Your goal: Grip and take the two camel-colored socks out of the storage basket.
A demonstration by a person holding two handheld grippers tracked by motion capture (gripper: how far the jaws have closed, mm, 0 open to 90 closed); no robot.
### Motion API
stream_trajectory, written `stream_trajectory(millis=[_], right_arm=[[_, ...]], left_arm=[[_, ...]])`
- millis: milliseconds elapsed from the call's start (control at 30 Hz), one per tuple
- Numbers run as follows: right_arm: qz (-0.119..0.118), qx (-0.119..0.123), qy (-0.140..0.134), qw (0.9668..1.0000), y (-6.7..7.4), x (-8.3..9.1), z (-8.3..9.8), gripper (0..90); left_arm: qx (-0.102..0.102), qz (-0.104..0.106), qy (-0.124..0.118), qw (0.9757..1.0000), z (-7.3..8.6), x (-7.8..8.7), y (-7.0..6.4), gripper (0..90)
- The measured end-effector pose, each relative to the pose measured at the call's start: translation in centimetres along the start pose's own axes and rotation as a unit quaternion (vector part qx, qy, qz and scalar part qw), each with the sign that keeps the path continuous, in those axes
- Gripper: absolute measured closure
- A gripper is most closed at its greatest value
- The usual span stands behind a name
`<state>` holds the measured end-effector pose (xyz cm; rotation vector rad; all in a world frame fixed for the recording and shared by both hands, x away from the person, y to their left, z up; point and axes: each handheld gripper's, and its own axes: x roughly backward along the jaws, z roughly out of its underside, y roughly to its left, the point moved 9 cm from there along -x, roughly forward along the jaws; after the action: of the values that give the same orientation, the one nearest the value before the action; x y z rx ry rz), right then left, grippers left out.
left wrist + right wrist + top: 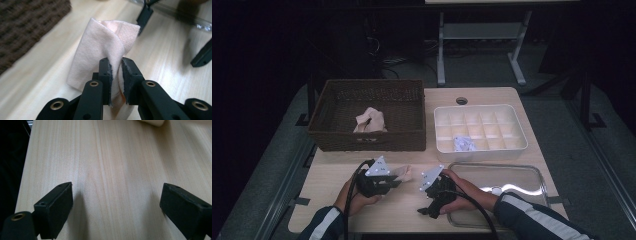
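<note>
Your left gripper (pixel 115 72) is clamped on a pale pink cloth (pixel 100 55): in the left gripper view the two black jaws stand almost together with a fold of the fabric pinched between them, and the rest of the cloth rises ahead of the jaws in a loose, curled fold over the light wooden table (pixel 162 57). From the high view, that same gripper (pixel 393 181) sits near the front edge of the table, with the cloth (pixel 403 173) poking out just beyond its tip, toward your right hand.

Your right gripper (pixel 116 207) holds nothing. Its jaws stand wide apart, and between them you see bare wood grain. A pale edge at the top of the right gripper view is too cropped to name. In the high view the right gripper (pixel 428 194) rests just beside the left one, close to the cloth but apart from it, and its body lies against the near-left corner of a clear plastic lid or tray (pixel 517 177) that lies flat on the table.

Farther back on the table stands a dark wicker basket (pixel 337 107), with a second pinkish cloth (pixel 371 120) bunched inside it. To its right sits a white compartment box (pixel 522 131) divided into small cells; a small white, bluish-printed item (pixel 464 144) lies in one of the front cells, too small to identify. The cloth you hold is well in front of the basket, between the two grippers.
</note>
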<state>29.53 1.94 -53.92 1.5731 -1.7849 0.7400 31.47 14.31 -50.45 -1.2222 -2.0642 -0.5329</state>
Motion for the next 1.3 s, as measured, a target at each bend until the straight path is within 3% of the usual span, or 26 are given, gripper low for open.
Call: stream_trajectory(millis=[433, 533, 633, 800, 867, 967, 1067, 1133, 1200, 1267, 1300], right_arm=[[0.001, -0.004, 0.003, 1.0, 0.0, 0.1, 0.1, 10.4], [0.003, -0.006, 0.003, 1.0, -0.1, 0.1, 0.1, 10.4], [0.003, -0.006, 0.001, 1.0, -0.1, 0.1, 0.1, 10.4], [0.005, -0.006, 0.002, 1.0, -0.2, 0.1, 0.1, 10.4], [0.005, -0.007, 0.002, 1.0, -0.2, 0.1, 0.1, 10.4], [0.005, -0.007, 0.003, 1.0, -0.2, 0.1, 0.1, 10.4], [0.005, -0.007, 0.002, 1.0, -0.2, 0.1, 0.1, 10.3], [0.005, -0.007, 0.002, 1.0, -0.2, 0.1, 0.1, 10.3], [0.005, -0.006, 0.002, 1.0, -0.2, 0.1, 0.1, 10.2], [0.005, -0.006, 0.002, 1.0, -0.2, 0.1, 0.1, 10.2], [0.005, -0.006, 0.001, 1.0, -0.2, 0.1, 0.1, 10.2]], left_arm=[[0.003, 0.039, 0.015, 0.9991, 0.9, -1.9, -1.9, 73.7], [0.003, 0.039, 0.014, 0.9991, 0.8, -1.9, -1.9, 66.9], [0.005, 0.024, 0.013, 0.9996, 0.6, -1.4, -1.3, 51.7], [0.016, 0.015, -0.017, 0.9996, -0.5, 0.1, -0.6, 40.4], [0.018, 0.011, -0.036, 0.9991, -1.2, 1.2, -0.1, 40.1], [0.014, -0.014, -0.054, 0.9983, -2.6, 3.3, 1.5, 37.4], [0.012, -0.032, -0.059, 0.9977, -3.2, 4.2, 2.6, 35.8], [0.003, -0.059, -0.058, 0.9966, -4.2, 5.5, 4.6, 35.2], [0.005, -0.063, -0.059, 0.9962, -4.5, 5.9, 5.4, 35.0], [0.009, -0.077, -0.063, 0.9949, -5.1, 6.7, 7.1, 35.0], [0.02, -0.089, -0.065, 0.9937, -5.7, 7.3, 8.8, 34.8]])
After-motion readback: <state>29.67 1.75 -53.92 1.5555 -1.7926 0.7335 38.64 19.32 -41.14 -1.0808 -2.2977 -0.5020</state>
